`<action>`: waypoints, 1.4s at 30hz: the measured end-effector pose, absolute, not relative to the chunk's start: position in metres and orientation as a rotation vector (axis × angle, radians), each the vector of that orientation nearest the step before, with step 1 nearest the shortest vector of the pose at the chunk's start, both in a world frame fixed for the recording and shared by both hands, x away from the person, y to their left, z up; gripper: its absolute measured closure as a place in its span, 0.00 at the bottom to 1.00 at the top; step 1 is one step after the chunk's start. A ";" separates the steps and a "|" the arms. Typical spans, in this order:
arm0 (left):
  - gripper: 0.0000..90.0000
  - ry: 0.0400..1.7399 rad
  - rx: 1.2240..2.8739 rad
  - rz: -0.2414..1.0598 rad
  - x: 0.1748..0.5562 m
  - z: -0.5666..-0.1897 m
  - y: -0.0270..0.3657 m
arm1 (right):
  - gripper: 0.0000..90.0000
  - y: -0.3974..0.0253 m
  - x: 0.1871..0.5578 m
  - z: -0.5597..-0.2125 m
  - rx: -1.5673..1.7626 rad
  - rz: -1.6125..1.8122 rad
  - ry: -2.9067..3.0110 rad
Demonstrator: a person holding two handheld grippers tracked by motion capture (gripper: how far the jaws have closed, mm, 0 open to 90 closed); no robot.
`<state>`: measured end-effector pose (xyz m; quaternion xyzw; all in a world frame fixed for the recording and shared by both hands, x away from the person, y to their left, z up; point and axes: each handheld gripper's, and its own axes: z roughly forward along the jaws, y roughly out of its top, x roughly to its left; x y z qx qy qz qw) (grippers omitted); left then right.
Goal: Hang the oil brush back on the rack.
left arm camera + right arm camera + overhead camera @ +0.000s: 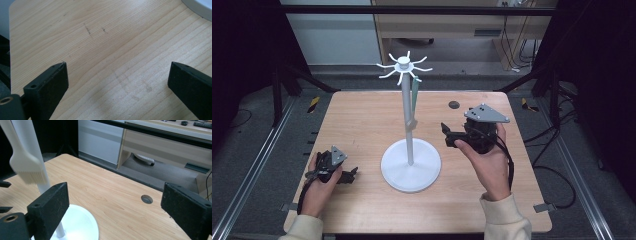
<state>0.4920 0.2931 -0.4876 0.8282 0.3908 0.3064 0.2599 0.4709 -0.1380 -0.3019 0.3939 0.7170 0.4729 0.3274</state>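
Fingers [50, 202] apart — beside brush [25, 167]

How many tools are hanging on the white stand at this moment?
1: a brush hangs from an arm at the top of the white stand, beside its pole. The other arms look bare.

Left tongs [353, 174] low, jaws apart, right tongs [446, 135] raised, jaws apart

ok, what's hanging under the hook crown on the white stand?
One brush hangs from a hook of the white stand, handle up, bristle end beside the pole. Its top is partly hidden behind the pole, so which hook holds it cannot be told.
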 end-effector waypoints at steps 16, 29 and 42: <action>0.03 1.053 2.251 0.823 0.492 -0.488 0.292 | 0.08 -0.164 0.488 -0.328 1.128 1.154 1.830; 0.03 1.052 2.250 0.823 0.492 -0.488 0.292 | 0.09 -0.195 0.506 -0.362 1.235 1.082 1.818; 0.03 1.051 2.250 0.824 0.492 -0.488 0.293 | 0.10 -0.213 0.520 -0.401 1.316 0.981 1.861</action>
